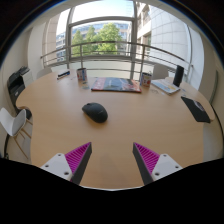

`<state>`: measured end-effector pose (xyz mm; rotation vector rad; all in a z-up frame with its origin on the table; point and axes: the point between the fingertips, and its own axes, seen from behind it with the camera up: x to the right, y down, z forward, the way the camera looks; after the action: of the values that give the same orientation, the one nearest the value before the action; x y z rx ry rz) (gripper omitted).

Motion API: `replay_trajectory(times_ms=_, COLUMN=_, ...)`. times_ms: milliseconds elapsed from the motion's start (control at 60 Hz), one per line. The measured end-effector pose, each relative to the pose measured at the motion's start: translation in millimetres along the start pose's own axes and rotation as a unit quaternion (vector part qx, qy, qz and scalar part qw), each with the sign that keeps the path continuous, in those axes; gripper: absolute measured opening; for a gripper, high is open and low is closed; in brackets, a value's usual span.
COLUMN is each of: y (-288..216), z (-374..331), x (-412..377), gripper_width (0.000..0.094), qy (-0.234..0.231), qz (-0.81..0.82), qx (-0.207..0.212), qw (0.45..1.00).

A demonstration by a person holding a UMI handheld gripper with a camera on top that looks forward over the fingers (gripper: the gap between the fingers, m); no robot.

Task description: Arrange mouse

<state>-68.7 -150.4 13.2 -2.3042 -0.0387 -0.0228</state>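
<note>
Your jaws stand wide apart and hold nothing: the gripper (111, 160) hovers over bare wood, and between the two fingers you see only tabletop. Each magenta pad (77, 157) faces inward, one at about 7 o'clock and the other at about 5 o'clock from the middle of your view.

Ahead of the fingers, at roughly 11 o'clock from the gap between them, lies the mouse (95, 112). It is black, rests flat on the round wooden table (125, 125), and sits well apart from both fingertips, nearer the line of your left finger than your right.

Beyond the mouse, at 12 o'clock near the table's far edge, lies a flat dark mat (116, 85) with a reddish print. At 2 o'clock you have an open laptop (172, 82), and just nearer at 3 o'clock a dark flat item (196, 109) I cannot identify. At 9 o'clock a white chair (12, 122) stands at the table's rim. Past the table, large windows (100, 35) show green trees outside.
</note>
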Motion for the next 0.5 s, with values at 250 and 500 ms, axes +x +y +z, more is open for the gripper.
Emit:
replay_trajectory(times_ms=250, y=-58, z=94, x=-42, gripper_width=0.0844, qy=-0.002, qz=-0.034, qx=0.010, qw=0.999)
replay_trajectory(times_ms=500, y=-102, z=147, x=-44, gripper_width=0.0782, qy=0.000, qz=-0.046, qx=0.020, qw=0.999)
